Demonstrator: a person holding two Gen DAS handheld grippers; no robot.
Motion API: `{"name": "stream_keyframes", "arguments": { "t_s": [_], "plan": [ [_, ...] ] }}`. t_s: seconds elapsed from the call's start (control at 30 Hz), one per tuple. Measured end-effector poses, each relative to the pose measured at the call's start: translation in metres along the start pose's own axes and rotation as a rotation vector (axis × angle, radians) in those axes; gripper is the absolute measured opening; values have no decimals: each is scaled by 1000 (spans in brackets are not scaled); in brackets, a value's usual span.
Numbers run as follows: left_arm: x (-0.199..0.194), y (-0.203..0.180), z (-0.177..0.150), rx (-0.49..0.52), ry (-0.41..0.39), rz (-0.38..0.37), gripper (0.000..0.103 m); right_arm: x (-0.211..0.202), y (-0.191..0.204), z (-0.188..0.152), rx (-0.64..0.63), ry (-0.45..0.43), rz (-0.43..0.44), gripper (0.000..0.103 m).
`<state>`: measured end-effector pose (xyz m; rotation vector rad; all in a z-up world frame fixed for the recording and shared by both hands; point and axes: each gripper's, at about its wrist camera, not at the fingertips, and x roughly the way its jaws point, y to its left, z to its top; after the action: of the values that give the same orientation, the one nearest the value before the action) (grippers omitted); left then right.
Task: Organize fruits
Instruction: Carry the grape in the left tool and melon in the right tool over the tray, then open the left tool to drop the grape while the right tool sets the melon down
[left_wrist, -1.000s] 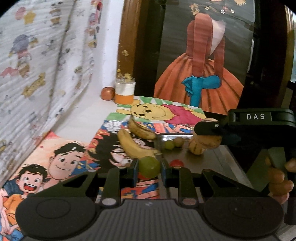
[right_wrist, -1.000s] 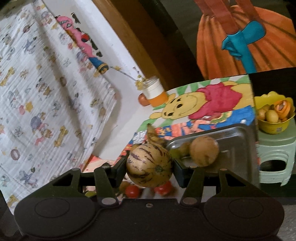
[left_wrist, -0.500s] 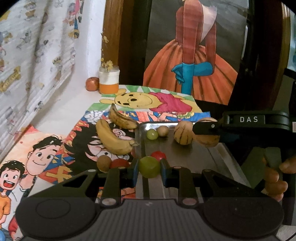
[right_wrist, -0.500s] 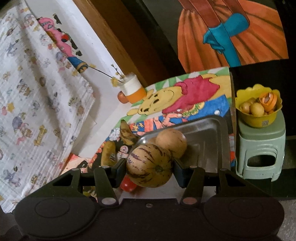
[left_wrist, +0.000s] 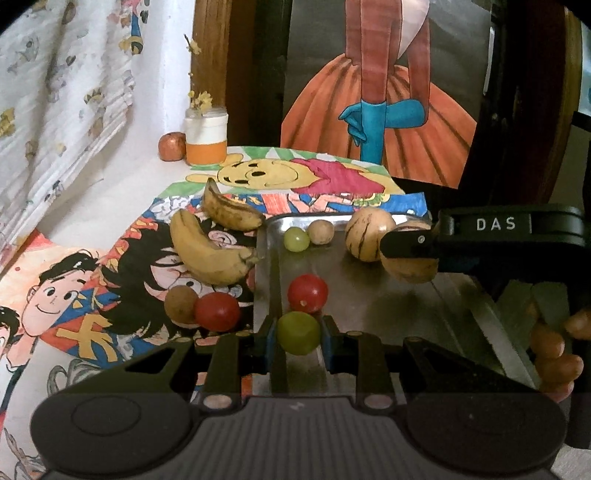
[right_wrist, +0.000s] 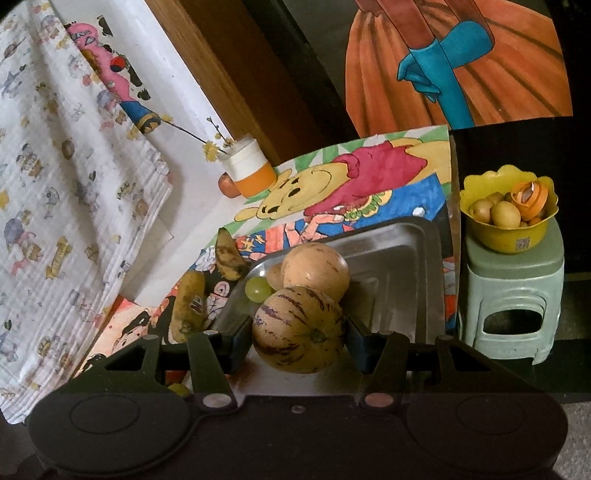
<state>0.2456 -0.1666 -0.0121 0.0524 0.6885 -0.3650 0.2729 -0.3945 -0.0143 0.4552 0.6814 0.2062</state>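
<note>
From the left wrist view, the left gripper (left_wrist: 298, 334) pinches a green grape (left_wrist: 298, 332) between its fingers, at the near edge of the steel tray (left_wrist: 369, 295) that lies on the picture-covered worktop (left_wrist: 110, 192). The grape hangs just over the tray's near left corner, right behind a red tomato (left_wrist: 307, 293) already lying there, so the drop spot seems to lie straight below and a touch ahead of the fingers. The gripper tilts downward toward the tray floor. Still on the worktop, off the tray's left edge: two bananas (left_wrist: 210, 254), a brown round fruit (left_wrist: 181, 304) and another red one (left_wrist: 218, 311). The right gripper (left_wrist: 410, 248) reaches in from the right edge, over the tray's far right part, clamped on a striped melon (left_wrist: 408, 269), beside a second one (left_wrist: 369, 239) lying in the tray.

From the right wrist view, the right gripper (right_wrist: 299, 336) has its fingers partly spread and pressed on both flanks of the striped melon (right_wrist: 299, 328), its stem end turned toward the camera. It hangs over the tray's (right_wrist: 402, 258) near left part, close against the tan melon (right_wrist: 316, 271) behind it. Free tray floor lies ahead and to the right, toward the far right corner. This gripper also slopes downward.
</note>
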Motion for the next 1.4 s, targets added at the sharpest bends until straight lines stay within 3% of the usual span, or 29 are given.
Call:
{"name": "stream_keyframes", "arguments": {
  "t_s": [0.57, 1.23, 1.33, 1.4],
  "plan": [
    [8, -15, -8, 110, -10, 2, 28, 5, -1, -3, -21, -7, -16, 56],
    [11, -13, -10, 103, 2, -16, 29, 5, 1, -4, -24, -8, -25, 57],
    [9, -12, -9, 96, 1, -31, 39, 5, 0, -5, -24, -6, -12, 58],
    [5, -12, -9, 92, -8, -42, 51, 3, 0, -6, -22, -1, -8, 59]
  ]
}}
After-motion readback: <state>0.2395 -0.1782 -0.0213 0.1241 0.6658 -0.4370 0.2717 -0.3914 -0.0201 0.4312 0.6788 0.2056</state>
